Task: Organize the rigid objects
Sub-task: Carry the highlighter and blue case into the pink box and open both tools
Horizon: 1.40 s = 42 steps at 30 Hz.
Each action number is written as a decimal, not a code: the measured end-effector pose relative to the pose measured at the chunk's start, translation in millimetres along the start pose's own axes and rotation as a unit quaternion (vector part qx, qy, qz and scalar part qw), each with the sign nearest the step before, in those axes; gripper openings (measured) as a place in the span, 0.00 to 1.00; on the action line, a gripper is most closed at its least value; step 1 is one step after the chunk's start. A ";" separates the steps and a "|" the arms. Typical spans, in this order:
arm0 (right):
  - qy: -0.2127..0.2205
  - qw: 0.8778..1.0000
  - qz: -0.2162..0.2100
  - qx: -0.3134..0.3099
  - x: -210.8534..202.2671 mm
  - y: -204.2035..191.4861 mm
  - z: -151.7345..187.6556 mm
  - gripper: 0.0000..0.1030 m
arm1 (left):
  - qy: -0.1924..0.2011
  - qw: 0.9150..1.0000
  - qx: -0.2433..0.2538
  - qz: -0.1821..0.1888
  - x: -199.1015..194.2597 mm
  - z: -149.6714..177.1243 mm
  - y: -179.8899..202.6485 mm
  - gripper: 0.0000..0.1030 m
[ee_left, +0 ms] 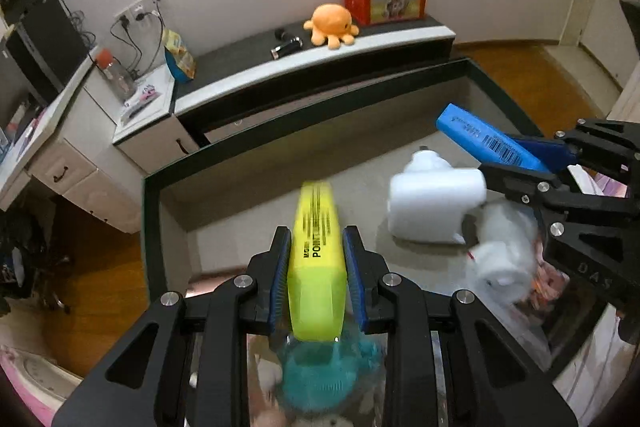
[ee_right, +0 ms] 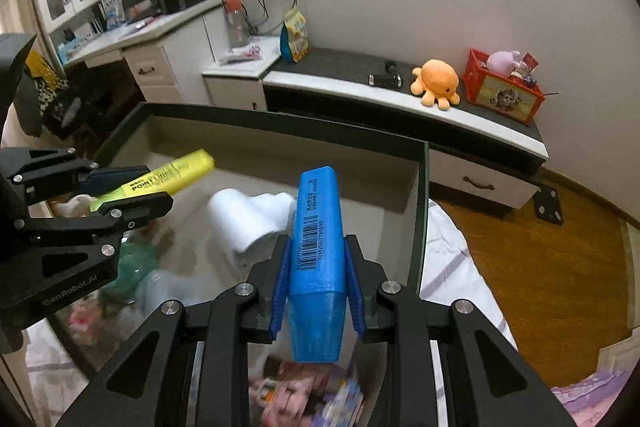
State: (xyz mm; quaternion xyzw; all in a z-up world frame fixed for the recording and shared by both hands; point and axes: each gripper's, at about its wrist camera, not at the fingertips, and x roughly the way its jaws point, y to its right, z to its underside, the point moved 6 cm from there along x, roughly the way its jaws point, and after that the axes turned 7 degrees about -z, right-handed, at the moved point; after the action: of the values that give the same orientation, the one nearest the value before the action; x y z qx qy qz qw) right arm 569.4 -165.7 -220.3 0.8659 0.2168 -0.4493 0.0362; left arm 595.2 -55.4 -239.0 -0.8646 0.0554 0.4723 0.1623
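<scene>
I have both pens lifted above the glass desk (ee_right: 416,227), nothing placed yet — my left gripper (ee_left: 316,279) is clamped on the yellow highlighter (ee_left: 316,251), my right gripper (ee_right: 318,283) on the blue highlighter (ee_right: 318,247); sorting looks barely begun, with clutter below

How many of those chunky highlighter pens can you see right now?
2. The yellow highlighter pen is clamped in the left gripper; the blue highlighter pen is clamped in the right gripper. Others could be hidden in the clutter below.
</scene>
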 end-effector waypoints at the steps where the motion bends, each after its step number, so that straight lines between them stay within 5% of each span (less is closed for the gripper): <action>1: -0.005 1.000 0.001 0.000 3.0 2.3 -1.5 0.26 | -0.004 1.000 0.003 -0.003 3.7 -2.3 0.4 0.26; 13: -0.056 0.998 0.017 -0.006 17.8 7.8 -10.3 0.26 | 0.004 1.000 0.011 -0.023 12.8 -14.8 10.6 0.28; 16: -0.059 0.998 0.014 -0.004 20.6 9.3 -12.7 0.26 | -0.002 1.000 0.008 -0.019 15.6 -10.8 9.2 0.36; 18: -0.062 0.998 0.011 -0.002 20.8 9.1 -12.8 0.26 | 0.002 1.000 -0.003 -0.020 14.2 -9.5 4.6 0.62; 27: -0.042 0.999 -0.019 -0.005 1.2 -8.1 -13.3 0.27 | 0.036 0.999 -0.012 -0.018 -17.8 -3.2 -4.3 0.89; 29: -0.033 0.999 -0.025 -0.010 -7.3 -14.6 -12.4 0.41 | 0.047 0.999 -0.019 -0.018 -28.1 0.1 -7.8 0.92; 33: -0.019 0.999 -0.023 -0.017 -23.4 -23.7 -9.9 0.54 | 0.058 0.998 -0.031 -0.010 -44.1 11.1 -17.4 0.99; 36: -0.011 1.000 -0.022 -0.016 -30.9 -23.7 -6.7 0.78 | 0.058 0.997 -0.052 0.023 -52.2 24.4 -25.8 0.99; 42: -0.007 1.000 -0.024 -0.018 -40.4 -30.5 3.8 0.79 | 0.050 0.990 -0.115 0.070 -63.3 61.9 -48.7 0.99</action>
State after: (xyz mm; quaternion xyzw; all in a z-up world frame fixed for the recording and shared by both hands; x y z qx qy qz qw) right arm 533.8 -153.0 -186.5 0.8567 0.2450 -0.4519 0.0421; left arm 523.2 7.4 -206.1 -0.8939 0.0693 0.4421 0.0253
